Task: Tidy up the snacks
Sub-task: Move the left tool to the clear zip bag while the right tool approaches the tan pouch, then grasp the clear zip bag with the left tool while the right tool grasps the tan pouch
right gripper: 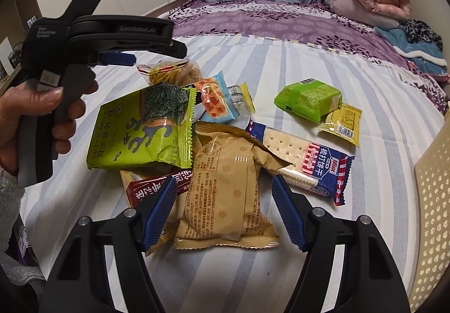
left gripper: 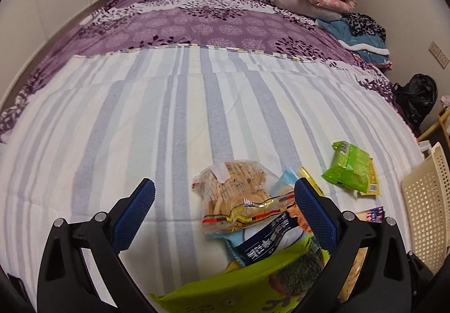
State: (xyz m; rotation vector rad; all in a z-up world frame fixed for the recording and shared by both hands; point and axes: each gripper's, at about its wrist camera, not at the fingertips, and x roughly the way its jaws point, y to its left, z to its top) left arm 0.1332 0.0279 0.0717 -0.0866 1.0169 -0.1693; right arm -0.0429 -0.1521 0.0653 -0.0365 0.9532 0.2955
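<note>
Legible markings, right wrist view:

- Left gripper [right gripper: 118, 58], at 10 o'clock: body embossed "GenRobot.AI"; a small white print near its rear reads "Data Acquisition System", only partly legible.
- Green seaweed bag [right gripper: 143, 130], at 9 o'clock of centre: "SALTY SEAWEED" and "NET WT", with Korean characters too distorted to read.
- Soda cracker pack [right gripper: 306, 163], at 3 o'clock of centre: "梳打饼干" and the brand "Mixx".
- Beige bag [right gripper: 225, 189], at 6 o'clock: fine print, unreadable.

Left wrist view: blue packet [left gripper: 261, 249], at 5 o'clock: Chinese characters, not readable.
</note>
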